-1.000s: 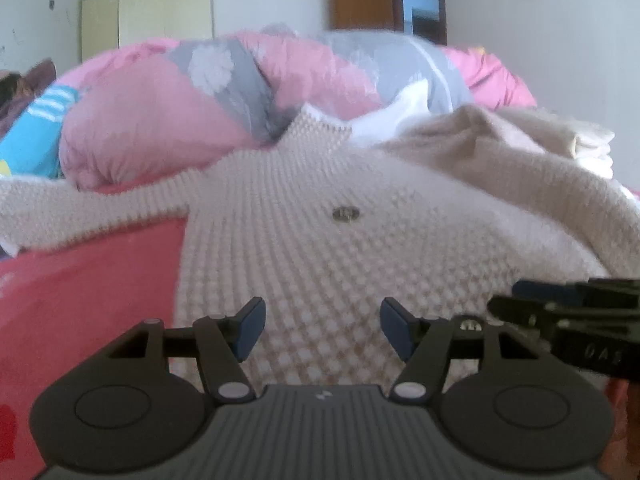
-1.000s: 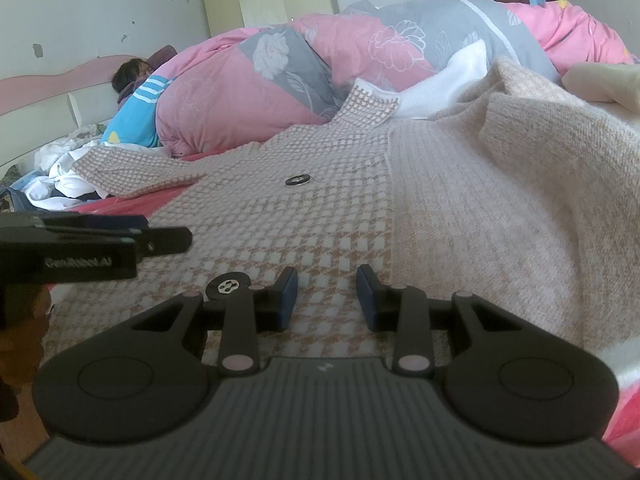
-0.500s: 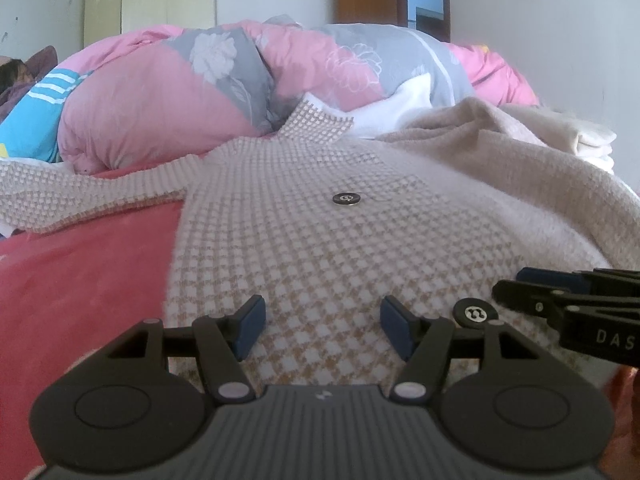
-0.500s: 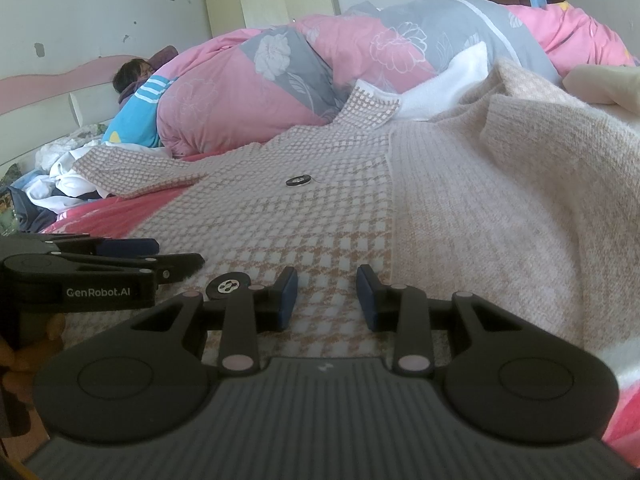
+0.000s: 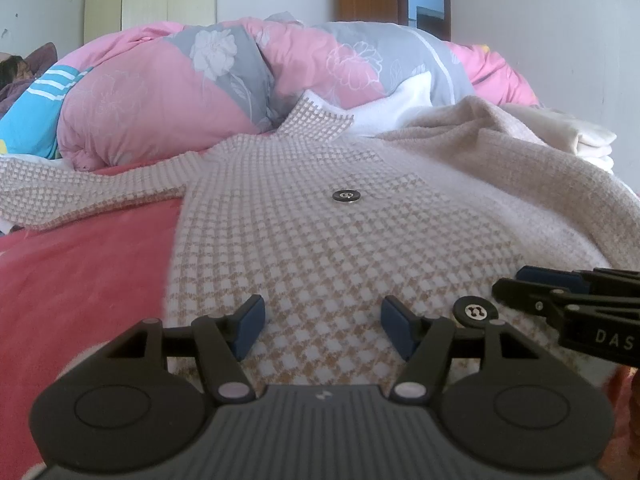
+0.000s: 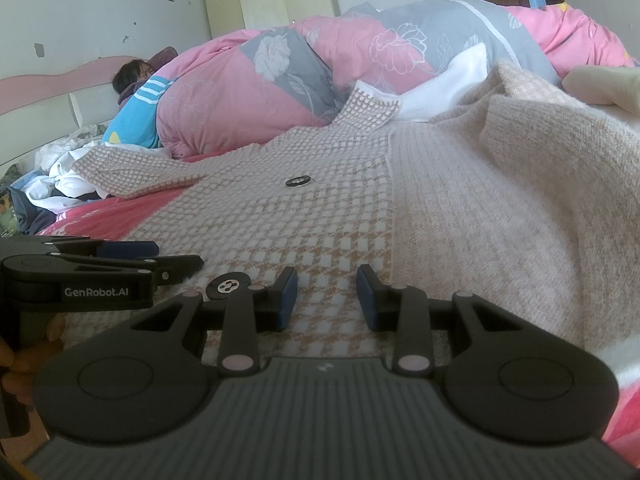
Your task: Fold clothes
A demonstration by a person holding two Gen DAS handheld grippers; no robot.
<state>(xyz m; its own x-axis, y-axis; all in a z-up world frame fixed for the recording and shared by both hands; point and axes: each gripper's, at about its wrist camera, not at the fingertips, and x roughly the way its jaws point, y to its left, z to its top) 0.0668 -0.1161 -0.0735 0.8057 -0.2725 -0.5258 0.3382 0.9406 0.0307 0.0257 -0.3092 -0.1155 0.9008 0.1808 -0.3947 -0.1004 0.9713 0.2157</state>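
From the left wrist, the left tongs stand wide and empty over the hem of the checked cardigan spread on the bed; the right tongs beside them read "DAS". From the right wrist, the right tongs stand narrower, gripping nothing, and the left tongs read "GenRobot.AI".

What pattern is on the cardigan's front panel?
A beige-and-white houndstooth check on the cardigan, clearest in the left wrist view.
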